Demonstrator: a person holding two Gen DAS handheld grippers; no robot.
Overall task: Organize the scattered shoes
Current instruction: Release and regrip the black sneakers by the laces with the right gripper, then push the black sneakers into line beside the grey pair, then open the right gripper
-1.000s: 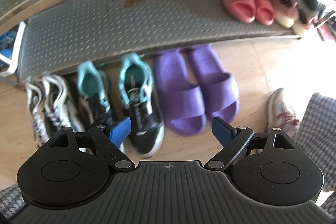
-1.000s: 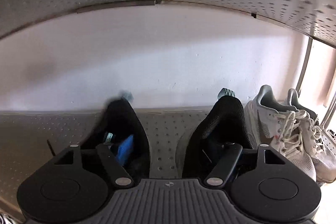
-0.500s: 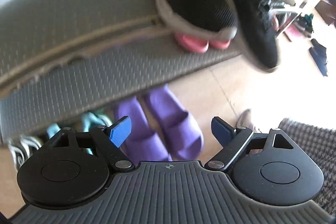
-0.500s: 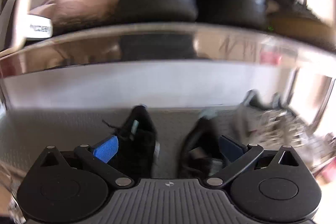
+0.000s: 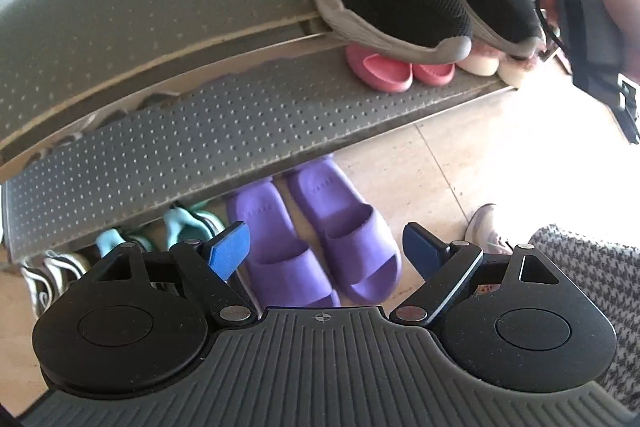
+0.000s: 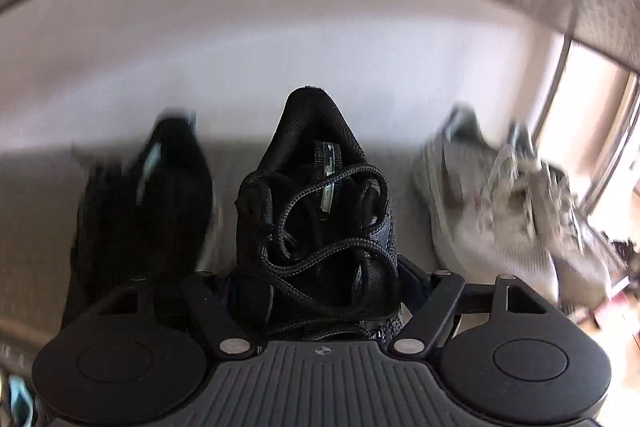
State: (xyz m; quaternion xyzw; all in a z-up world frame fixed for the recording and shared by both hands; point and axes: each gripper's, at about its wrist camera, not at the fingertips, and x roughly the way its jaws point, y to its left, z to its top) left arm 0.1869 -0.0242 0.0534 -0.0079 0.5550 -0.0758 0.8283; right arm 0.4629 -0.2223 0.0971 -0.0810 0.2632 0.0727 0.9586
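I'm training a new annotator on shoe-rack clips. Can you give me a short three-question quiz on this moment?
1. True or false: the left hand-held gripper has nothing between its fingers.
2. Which shoe sits between the fingers of the right hand-held gripper? A) a grey sneaker B) the black laced sneaker C) a pink slide
3. Fill in: the purple slides lie on the ____, toes partly under the lowest shelf.

Key: 1 true. 2 B; the jaws are closing around it, though the pads are hidden, so contact is unclear. 3 floor.
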